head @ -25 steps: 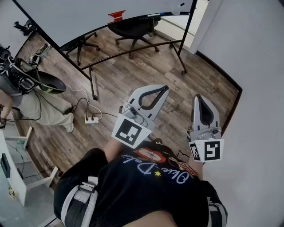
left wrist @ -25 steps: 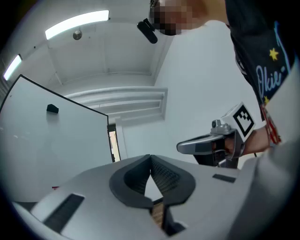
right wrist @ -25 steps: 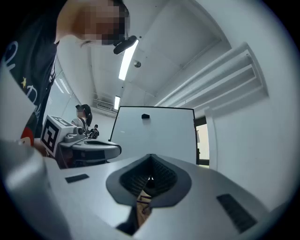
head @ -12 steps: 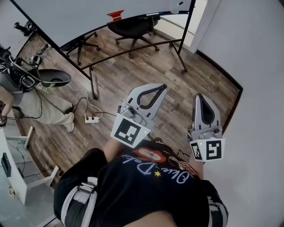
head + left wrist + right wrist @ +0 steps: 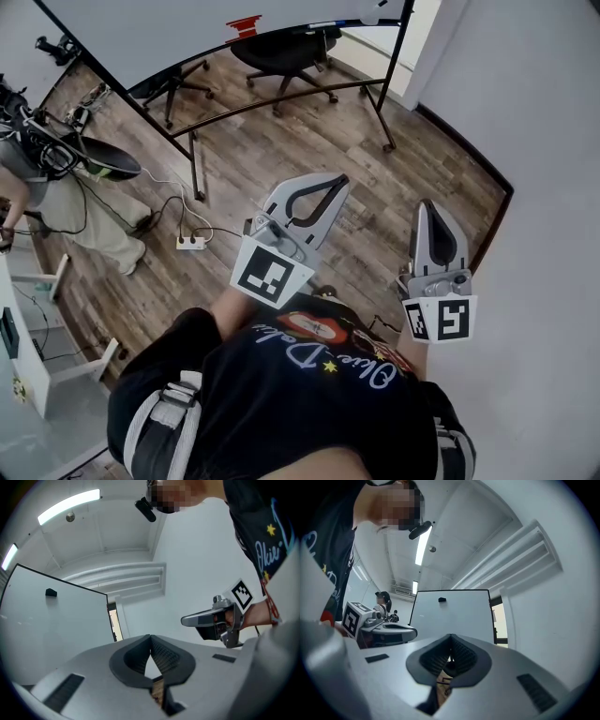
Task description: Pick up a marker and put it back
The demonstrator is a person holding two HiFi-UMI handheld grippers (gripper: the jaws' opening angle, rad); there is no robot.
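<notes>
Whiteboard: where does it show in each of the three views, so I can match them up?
Head view: the whiteboard runs along the top edge.
Left gripper view: it fills the left side, seen at a slant.
Right gripper view: it stands in the centre, facing the camera.
Shared landmark: the person's black printed T-shirt, at the bottom in the head view, top right in the left gripper view, top left in the right gripper view.

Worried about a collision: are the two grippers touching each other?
Apart. The head view shows a strip of wooden floor between the left gripper and the right gripper, which are held side by side.
</notes>
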